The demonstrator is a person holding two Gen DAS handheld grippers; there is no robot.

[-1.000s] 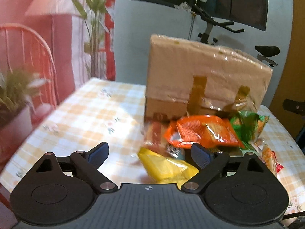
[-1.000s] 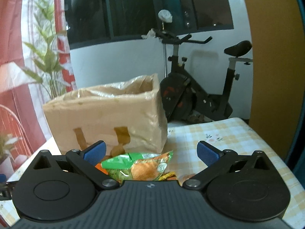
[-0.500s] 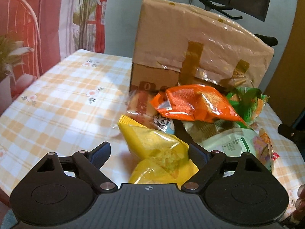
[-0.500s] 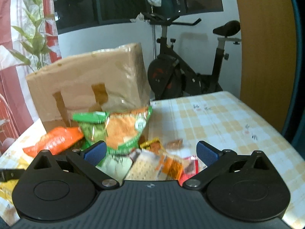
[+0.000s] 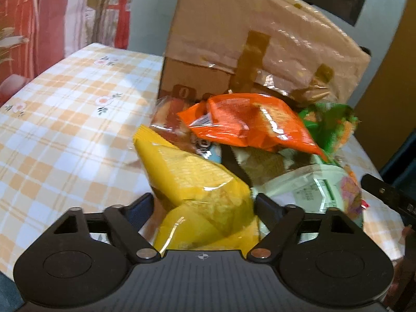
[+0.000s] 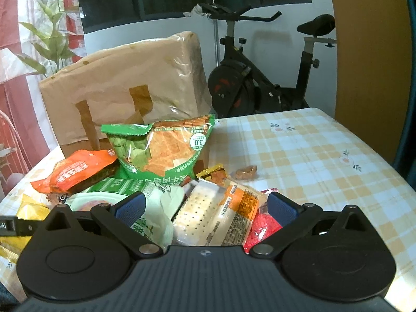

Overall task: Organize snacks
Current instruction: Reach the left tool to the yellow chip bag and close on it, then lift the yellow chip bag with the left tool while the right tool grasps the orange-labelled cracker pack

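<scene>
Progress: snacks (image 6: 161, 156) are being left heaped against the box (image 6: 124, 88); none seen sorted.
Left gripper (image 5: 202, 205): being spread around yellow bag (image 5: 192, 179).
Right gripper (image 6: 205, 205): being held spread.

A heap of snack packets (image 6: 161, 182) lies on the desk (image 6: 312, 156), pressed against the front of a taped cardboard box (image 6: 130, 91) that stands behind it. In the left wrist view, a chip bag (image 5: 197, 189) lies nearest, between the spread left tongs (image 5: 202, 205); a flat packet (image 5: 249, 122) rests on top of the heap behind it. In the right wrist view, a cracker pack (image 6: 215, 215) lies between the spread right tongs (image 6: 205, 208), a large leaning bag (image 6: 161, 148) stands behind it against the box, and an exercise bike (image 6: 260, 78) stands on the floor beyond the desk, right of the box
</scene>
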